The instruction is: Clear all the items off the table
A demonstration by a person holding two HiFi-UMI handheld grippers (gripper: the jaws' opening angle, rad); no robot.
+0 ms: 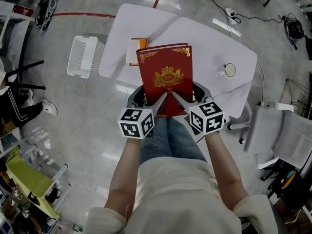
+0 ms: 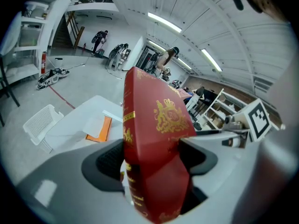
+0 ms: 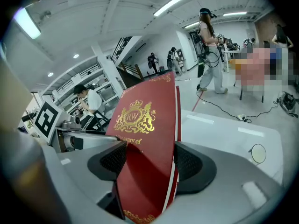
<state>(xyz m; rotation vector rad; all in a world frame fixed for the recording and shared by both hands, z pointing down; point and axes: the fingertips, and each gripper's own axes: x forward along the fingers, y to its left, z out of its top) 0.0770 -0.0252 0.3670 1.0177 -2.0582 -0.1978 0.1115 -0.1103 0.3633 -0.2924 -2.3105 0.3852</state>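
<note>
Over the near edge of a white table, a person grips one red book (image 1: 166, 77) by its lower edge with both hand-held tools. The left gripper (image 2: 154, 158) and the right gripper (image 3: 150, 161) each have their jaws closed on the gold-crested cover, side by side. The book stands up from the jaws, tilted away from the holder and off the tabletop.

The step in hand looks to be carrying the book off the table (image 1: 209, 38). Because the hold is low and the book's weight sits above the jaws, it will likely go best if both hands travel together at one pace. That way neither grip twists the cover or lets it lean over. Holding it high enough to pass over what lies beyond would avoid sweeping those items off.

Beyond the book the count is short. One flat orange item (image 2: 103, 127) lies on the table with a white sheet on top of it, and one small round object (image 1: 229, 70) sits toward the right side, well apart from it. One white basket (image 1: 84, 56) stands on the floor just beside the table's left end and looks like the probable place to drop the book.
</note>
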